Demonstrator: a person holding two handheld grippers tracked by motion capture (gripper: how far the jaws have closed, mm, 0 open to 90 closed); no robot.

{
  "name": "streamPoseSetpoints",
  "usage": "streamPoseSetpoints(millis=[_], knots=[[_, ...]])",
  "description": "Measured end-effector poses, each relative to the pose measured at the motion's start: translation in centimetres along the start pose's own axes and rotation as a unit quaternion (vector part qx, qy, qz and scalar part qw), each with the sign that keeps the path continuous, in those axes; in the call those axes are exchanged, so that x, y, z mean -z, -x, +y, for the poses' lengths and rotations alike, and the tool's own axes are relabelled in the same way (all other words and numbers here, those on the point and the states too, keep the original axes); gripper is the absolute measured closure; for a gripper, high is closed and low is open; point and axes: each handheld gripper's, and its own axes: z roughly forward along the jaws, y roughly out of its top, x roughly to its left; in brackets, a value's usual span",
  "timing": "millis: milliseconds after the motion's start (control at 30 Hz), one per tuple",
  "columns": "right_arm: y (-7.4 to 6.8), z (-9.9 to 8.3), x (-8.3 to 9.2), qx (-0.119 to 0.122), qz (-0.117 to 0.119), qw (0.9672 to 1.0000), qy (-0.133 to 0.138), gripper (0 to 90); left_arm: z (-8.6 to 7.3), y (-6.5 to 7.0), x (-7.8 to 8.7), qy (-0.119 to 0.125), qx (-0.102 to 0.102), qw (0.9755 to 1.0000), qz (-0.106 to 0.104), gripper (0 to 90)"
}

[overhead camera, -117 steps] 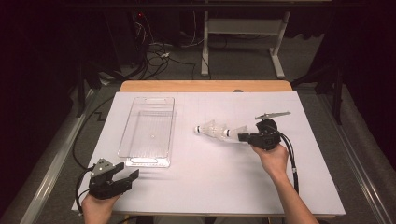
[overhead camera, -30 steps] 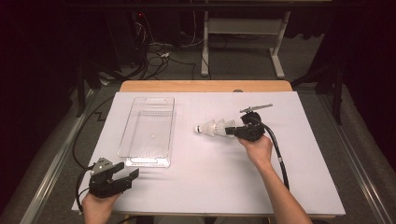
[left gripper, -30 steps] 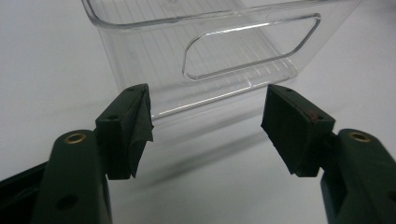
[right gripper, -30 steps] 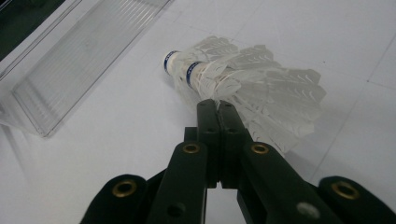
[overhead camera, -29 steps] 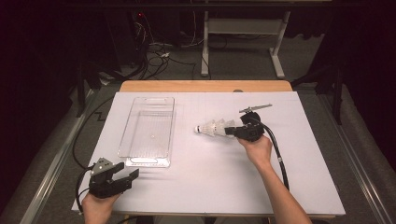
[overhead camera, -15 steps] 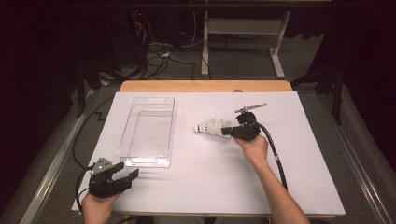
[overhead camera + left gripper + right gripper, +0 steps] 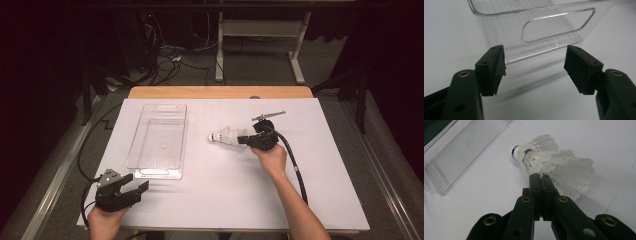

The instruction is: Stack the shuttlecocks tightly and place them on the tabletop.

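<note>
A white feather shuttlecock (image 7: 226,136) lies on its side near the middle of the white table cover, cork end pointing left. My right gripper (image 7: 244,140) comes at it from the right. In the right gripper view its jaws are pressed together (image 7: 539,176), pinching the edge of the shuttlecock's (image 7: 554,167) feather skirt. A clear plastic tray (image 7: 134,150) stands left of centre with nothing in it. My left gripper (image 7: 137,186) rests at the front left, open, nothing between its jaws (image 7: 534,67), facing the tray's near end wall (image 7: 506,32).
The white cover (image 7: 225,195) spans the wooden table, whose far edge (image 7: 220,92) shows behind it. A black cable (image 7: 295,165) trails from the right gripper along the forearm. The tray (image 7: 461,152) lies beyond the shuttlecock in the right gripper view. Cables and a desk frame sit on the floor behind.
My right hand has shifted a little to the left, closer over the shuttlecock, which stays at about the same spot. The left gripper has not moved.
</note>
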Motion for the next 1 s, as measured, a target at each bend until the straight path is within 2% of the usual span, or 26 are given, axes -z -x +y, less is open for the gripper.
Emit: streamPoseSetpoints(millis=[633,767,833,900,967,1000], knots=[[0.19,-0.15,-0.84,-0.004,-0.019,0.9998,-0.001,89.1,0.00,-0.06,0.03,0.002,0.002,1.0000,0.000,33.8],[0.41,0.10,-0.67,-0.004,-0.026,0.9997,-0.001,85.2,0.09,-0.06,-0.02,0.001,0.003,1.0000,0.001,33.8],[0.42,-0.05,-0.47,-0.001,-0.035,0.9994,-0.005,77.8,0.00,-0.06,0.06,0.003,0.001,1.0000,0.002,33.9],[0.46,-0.05,-0.43,-0.002,-0.040,0.9992,-0.003,75.6,0.05,-0.14,-0.02,0.000,0.001,1.0000,0.002,33.9],[0.44,-0.24,-0.31,-0.010,-0.035,0.9993,0.006,68.0,0.07,-0.13,-0.08,0.000,0.002,1.0000,0.001,33.9],[0.44,-0.24,-0.31,-0.010,-0.035,0.9993,0.006,68.0,0.08,-0.10,-0.09,0.001,0.003,1.0000,0.002,33.9]])
